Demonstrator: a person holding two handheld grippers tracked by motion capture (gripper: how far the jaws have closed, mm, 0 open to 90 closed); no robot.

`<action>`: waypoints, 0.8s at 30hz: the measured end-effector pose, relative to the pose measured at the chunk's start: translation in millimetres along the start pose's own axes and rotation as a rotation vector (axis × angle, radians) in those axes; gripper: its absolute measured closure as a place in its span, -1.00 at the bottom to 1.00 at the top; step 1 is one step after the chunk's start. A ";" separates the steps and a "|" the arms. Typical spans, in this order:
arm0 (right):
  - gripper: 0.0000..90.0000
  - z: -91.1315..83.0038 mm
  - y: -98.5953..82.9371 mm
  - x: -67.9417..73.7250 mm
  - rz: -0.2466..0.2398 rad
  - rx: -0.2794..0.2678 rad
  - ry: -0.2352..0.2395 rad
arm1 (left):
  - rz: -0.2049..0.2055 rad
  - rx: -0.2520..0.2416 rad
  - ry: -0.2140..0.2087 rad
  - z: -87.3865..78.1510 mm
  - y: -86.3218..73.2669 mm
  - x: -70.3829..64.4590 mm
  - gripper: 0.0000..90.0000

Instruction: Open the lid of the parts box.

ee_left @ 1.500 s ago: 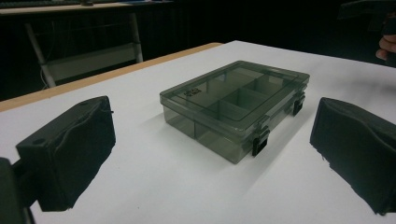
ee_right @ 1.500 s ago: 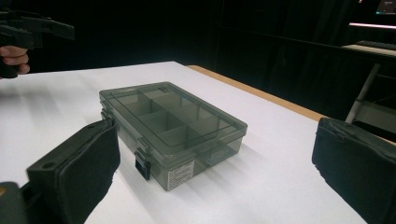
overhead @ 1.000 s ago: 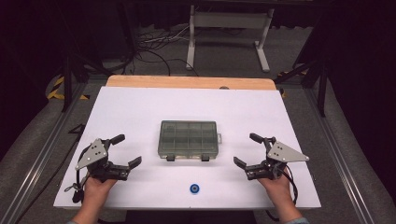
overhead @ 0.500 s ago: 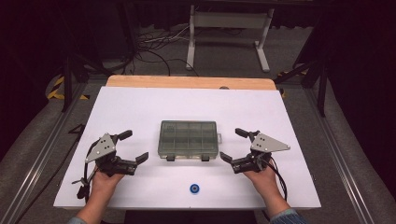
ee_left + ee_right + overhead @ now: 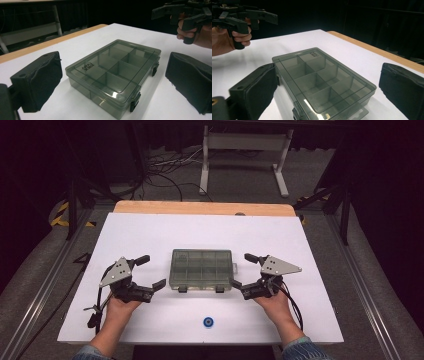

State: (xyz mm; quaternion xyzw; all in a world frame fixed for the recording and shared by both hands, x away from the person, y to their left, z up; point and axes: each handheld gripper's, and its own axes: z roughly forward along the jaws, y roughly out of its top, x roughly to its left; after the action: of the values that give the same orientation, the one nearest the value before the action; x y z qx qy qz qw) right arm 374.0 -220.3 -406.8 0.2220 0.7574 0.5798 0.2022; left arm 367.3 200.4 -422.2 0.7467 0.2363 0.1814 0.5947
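So we've got a smoky clear compartment box [image 5: 201, 269] sitting lid-shut in the middle of the white table [image 5: 150, 232], latches facing our side, and we're coming at it from both ends. Our left gripper [image 5: 146, 272] is just off the box's left end with its jaws spread wide, nothing between them yet; from the left gripper view the box sits right in the gap between the two black pads [image 5: 40, 80], not touching either one. Our right gripper [image 5: 244, 271] is in tighter, jaws also wide open. In the right gripper view the near pad [image 5: 258, 87] looks like it's right up against the box's corner, though we honestly can't tell if it's actually touching or just barely beside it; the other pad is well clear of the far edge. Inside the box you can see the dividers through the lid. There's also a little blue ring thing [image 5: 208, 322] lying near the front edge of the table, apart from everything else.
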 end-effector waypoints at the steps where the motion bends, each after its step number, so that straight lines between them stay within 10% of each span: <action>1: -0.92 0.3 0.2 -0.2 -0.004 0.011 0.000 | 0.011 0.004 0.002 0.5 -0.3 1.0 -0.96; 24: -0.70 12.8 -18.1 -3.4 -0.006 0.253 0.024 | 0.028 0.195 -0.064 12.1 -20.6 9.8 -0.85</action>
State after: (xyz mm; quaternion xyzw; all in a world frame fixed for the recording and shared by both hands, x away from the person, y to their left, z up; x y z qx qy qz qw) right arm 382.1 -216.3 -427.3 0.2363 0.8276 0.4815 0.1653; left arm 379.2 200.0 -445.1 0.8095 0.2233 0.1416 0.5241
